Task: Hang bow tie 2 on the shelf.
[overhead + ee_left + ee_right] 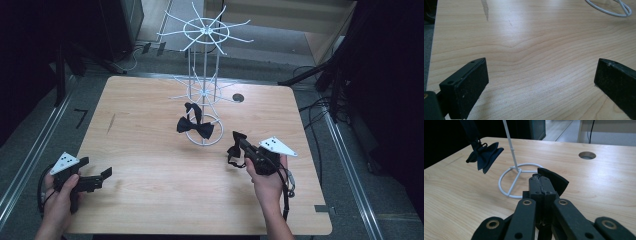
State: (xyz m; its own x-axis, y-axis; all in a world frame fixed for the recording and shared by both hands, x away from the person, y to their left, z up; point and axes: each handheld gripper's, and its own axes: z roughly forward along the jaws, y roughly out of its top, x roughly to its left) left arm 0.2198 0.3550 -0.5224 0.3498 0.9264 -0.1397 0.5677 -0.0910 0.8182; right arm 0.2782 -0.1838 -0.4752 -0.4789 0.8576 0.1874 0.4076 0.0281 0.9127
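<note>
Two black bow ties are in play: one bow tie point(195, 126) already hangs from a lower arm of the white wire rack point(204, 60), dangling just above the rack's ring base, and a second bow tie point(235, 146) is pinched in the right claw point(240, 147), near the base on its right side and not yet on any arm. Judged from that, the hanging work looks about half done; what is left is to lift the held tie up to a free arm and hook its strap over it. In the right gripper view the two jaws stand pressed together with a flap of dark fabric point(554, 181) sticking out past their tips, so the grip is firm and closed on the tie. The right hand point(267, 185) comes in from the bottom edge, forearm angled up toward the rack, gripper pointing left and forward, low over the counter point(150, 200). The left claw point(97, 180) sits near the counter's front left corner, well apart from the rack, held level and pointing right; in the left gripper view its jaws stand wide apart over bare wood with nothing between them.
</note>
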